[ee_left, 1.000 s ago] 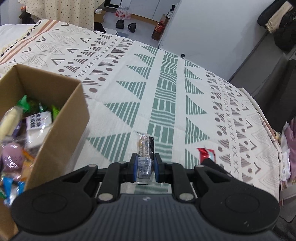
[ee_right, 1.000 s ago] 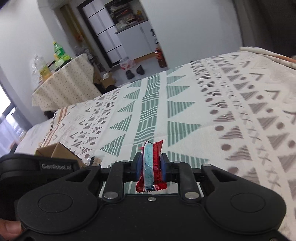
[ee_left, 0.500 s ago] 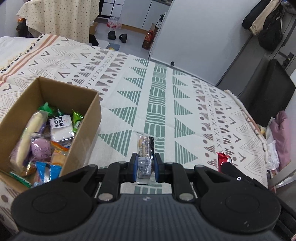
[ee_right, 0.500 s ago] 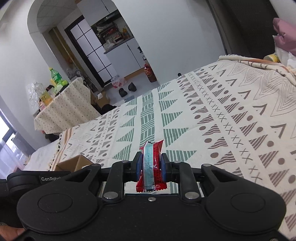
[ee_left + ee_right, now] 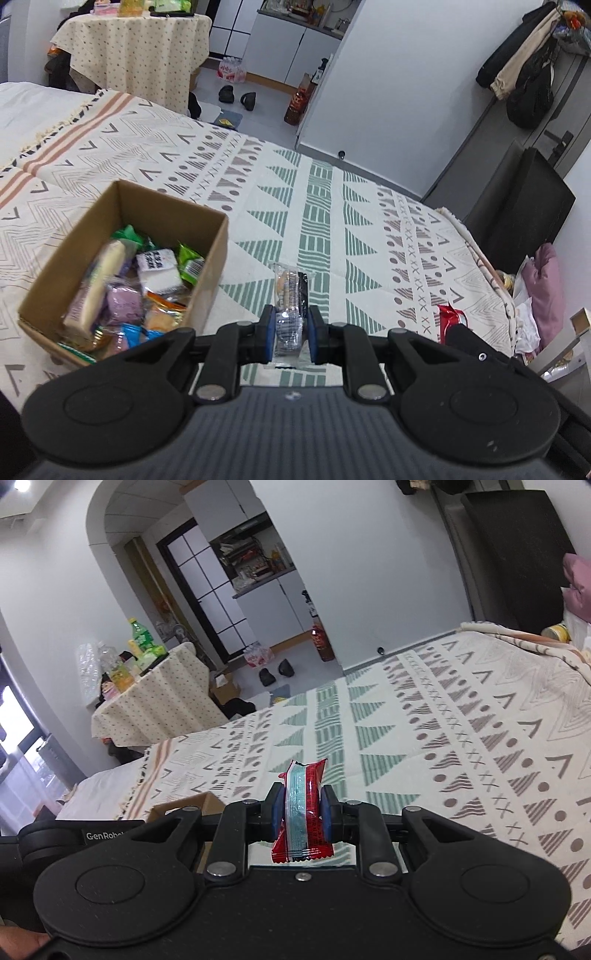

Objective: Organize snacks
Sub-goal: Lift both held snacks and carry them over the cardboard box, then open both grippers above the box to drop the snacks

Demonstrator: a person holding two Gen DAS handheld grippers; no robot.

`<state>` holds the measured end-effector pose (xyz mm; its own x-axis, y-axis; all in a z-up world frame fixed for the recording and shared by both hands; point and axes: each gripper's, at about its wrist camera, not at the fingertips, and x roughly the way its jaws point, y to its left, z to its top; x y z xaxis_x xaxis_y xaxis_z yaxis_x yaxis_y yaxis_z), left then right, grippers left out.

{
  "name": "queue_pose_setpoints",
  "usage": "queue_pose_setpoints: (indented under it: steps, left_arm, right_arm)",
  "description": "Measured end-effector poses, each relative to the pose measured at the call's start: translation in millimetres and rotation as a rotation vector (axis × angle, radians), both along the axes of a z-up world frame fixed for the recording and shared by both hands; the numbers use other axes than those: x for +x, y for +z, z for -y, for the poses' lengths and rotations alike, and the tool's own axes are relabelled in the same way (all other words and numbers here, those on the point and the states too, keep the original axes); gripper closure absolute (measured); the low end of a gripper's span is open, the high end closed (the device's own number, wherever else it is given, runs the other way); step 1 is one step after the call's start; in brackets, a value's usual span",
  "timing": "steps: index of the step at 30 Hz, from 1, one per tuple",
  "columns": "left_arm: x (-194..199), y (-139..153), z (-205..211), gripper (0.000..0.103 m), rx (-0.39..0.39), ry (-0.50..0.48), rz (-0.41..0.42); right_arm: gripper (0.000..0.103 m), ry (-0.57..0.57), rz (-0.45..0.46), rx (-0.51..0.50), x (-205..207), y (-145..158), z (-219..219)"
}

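Note:
My left gripper (image 5: 290,334) is shut on a clear-wrapped biscuit packet (image 5: 290,295), held above the patterned bedspread (image 5: 332,221). To its left stands an open cardboard box (image 5: 207,266) filled with several wrapped snacks (image 5: 155,273). The red snack (image 5: 451,318) in the other gripper shows at the right of the left wrist view. My right gripper (image 5: 302,810) is shut on that red snack packet with a pale blue stripe (image 5: 303,805), lifted over the bedspread (image 5: 461,738). A corner of the box (image 5: 192,806) peeks out at lower left there, behind the left gripper's body.
The bed's far edge meets a grey floor with shoes (image 5: 236,96) and a red bottle (image 5: 298,105). A cloth-covered table (image 5: 136,51) with bottles stands beyond. A dark chair (image 5: 524,218) and pink cloth (image 5: 546,291) sit at the bed's right side.
Both grippers have risen away from the bedspread with their packets still held. The box has come further into the left wrist view, and more of the room shows.

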<state>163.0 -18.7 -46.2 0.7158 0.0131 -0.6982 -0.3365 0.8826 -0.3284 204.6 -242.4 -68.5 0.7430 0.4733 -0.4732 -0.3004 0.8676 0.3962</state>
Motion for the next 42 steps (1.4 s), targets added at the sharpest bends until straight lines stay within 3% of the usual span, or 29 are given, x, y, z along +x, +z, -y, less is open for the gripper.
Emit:
queue_pose_setpoints:
  steps: [18, 29, 40, 42]
  left_arm:
    - [-34.6, 28.9, -78.4, 0.086, -0.042, 0.102, 0.033]
    - [-40.5, 11.9, -129.1, 0.086, -0.093, 0.171, -0.003]
    - [-33.7, -17.9, -140.5, 0.086, -0.143, 0.170, -0.096]
    - [-33.5, -19.8, -142.7, 0.082, -0.153, 0.168, -0.097]
  right_arm:
    - [0.082, 0.098, 0.018, 0.003, -12.1, 20.3, -61.8]
    - [0.082, 0.177, -0.020, -0.029, -10.5, 8.8, -121.2]
    - [0.082, 0.219, -0.034, -0.049, -6.4, 5.3, -163.8]
    - [0.082, 0.227, -0.035, -0.055, -6.6, 4.7, -167.4]
